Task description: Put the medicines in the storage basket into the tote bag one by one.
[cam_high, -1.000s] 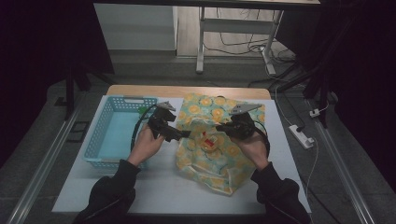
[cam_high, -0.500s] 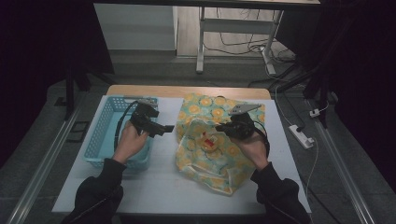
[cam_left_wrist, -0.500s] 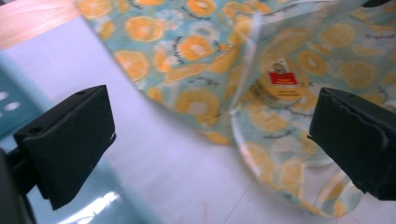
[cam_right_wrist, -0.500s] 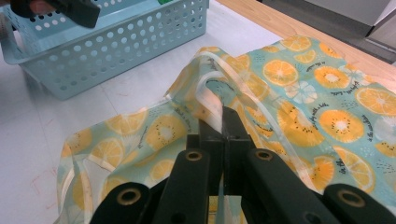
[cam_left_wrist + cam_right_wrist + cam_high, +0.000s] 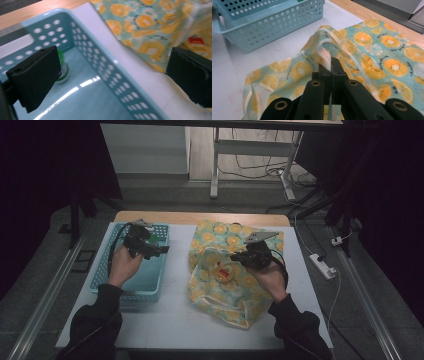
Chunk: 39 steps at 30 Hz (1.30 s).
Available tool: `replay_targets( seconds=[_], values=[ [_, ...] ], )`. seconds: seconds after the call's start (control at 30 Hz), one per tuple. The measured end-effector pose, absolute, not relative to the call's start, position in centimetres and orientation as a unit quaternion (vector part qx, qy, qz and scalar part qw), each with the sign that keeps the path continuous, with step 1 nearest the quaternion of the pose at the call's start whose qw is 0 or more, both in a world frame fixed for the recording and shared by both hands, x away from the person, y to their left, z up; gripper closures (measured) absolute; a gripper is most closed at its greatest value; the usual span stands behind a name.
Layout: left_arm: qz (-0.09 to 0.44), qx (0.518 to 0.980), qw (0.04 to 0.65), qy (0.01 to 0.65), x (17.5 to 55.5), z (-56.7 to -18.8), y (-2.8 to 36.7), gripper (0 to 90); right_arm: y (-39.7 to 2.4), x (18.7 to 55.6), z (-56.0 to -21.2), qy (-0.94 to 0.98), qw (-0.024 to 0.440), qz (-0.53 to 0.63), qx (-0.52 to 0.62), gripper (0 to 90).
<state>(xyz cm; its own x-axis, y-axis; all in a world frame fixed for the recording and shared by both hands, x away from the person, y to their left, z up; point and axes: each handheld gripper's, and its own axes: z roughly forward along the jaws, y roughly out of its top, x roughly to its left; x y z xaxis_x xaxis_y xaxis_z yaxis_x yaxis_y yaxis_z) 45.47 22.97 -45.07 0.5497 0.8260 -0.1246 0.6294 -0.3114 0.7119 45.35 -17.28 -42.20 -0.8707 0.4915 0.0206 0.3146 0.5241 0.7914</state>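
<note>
Orange-print bag (image 5: 235,270) at worktop's right half, right gripper (image 5: 329,65) clamped on its rim, left gripper (image 5: 112,75) wide open, empty, over basket (image 5: 112,287) at left edge.

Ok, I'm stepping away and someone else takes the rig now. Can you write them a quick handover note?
Left tool: open, nothing between its jaws, held over the blue basket.
Right tool: shut on the rim of the fruit-print bag, holding its mouth up.
Things: one green-capped item stands in the basket's far corner. A yellow packet with a red label shows inside the bag.
Done: that one item appears to be in the basket.
Left: probably reach into the bag for the packet and put it in the basket while the right tool keeps the bag open.
</note>
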Motion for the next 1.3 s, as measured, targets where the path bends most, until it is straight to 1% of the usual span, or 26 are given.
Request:
replay_targets(
  seconds=[0.07, 0.17, 0.3, 0.4, 0.53, 0.77, 1.07, 1.23, 1.3],
  values=[
    [0.128, 0.795, 0.366, 0.466, 45.8, -45.2, 23.4, 1.5, -17.3, 45.4, -42.2, 0.867, 0.102, 0.429, 0.232, 89.1],
    [0.134, 0.792, 0.354, 0.480, 46.4, -45.4, 24.1, 1.5, -17.3, 45.4, -42.2, 0.867, 0.102, 0.429, 0.234, 89.1],
    [0.126, 0.783, 0.351, 0.498, 47.3, -45.8, 24.7, 0.5, -17.3, 45.4, -42.3, 0.867, 0.101, 0.429, 0.233, 89.1],
    [0.132, 0.787, 0.331, 0.503, 48.0, -46.0, 24.8, 0.1, -17.3, 45.4, -42.3, 0.867, 0.101, 0.429, 0.233, 89.1],
    [0.127, 0.786, 0.328, 0.508, 48.7, -46.3, 24.9, 0.0, -17.3, 45.4, -42.2, 0.867, 0.101, 0.430, 0.233, 89.1],
    [0.132, 0.790, 0.297, 0.520, 50.1, -47.2, 25.0, 0.1, -17.4, 45.4, -42.2, 0.866, 0.102, 0.430, 0.233, 89.1],
    [0.119, 0.793, 0.279, 0.528, 51.6, -48.3, 25.0, 1.3, -17.3, 45.5, -42.3, 0.867, 0.100, 0.430, 0.232, 89.1],
    [0.121, 0.795, 0.265, 0.532, 52.2, -48.8, 24.8, 5.0, -17.3, 45.5, -42.2, 0.867, 0.101, 0.430, 0.232, 89.1],
    [0.126, 0.796, 0.257, 0.533, 52.4, -49.0, 24.7, 8.7, -17.3, 45.5, -42.2, 0.866, 0.101, 0.431, 0.232, 89.1]
  ],
)
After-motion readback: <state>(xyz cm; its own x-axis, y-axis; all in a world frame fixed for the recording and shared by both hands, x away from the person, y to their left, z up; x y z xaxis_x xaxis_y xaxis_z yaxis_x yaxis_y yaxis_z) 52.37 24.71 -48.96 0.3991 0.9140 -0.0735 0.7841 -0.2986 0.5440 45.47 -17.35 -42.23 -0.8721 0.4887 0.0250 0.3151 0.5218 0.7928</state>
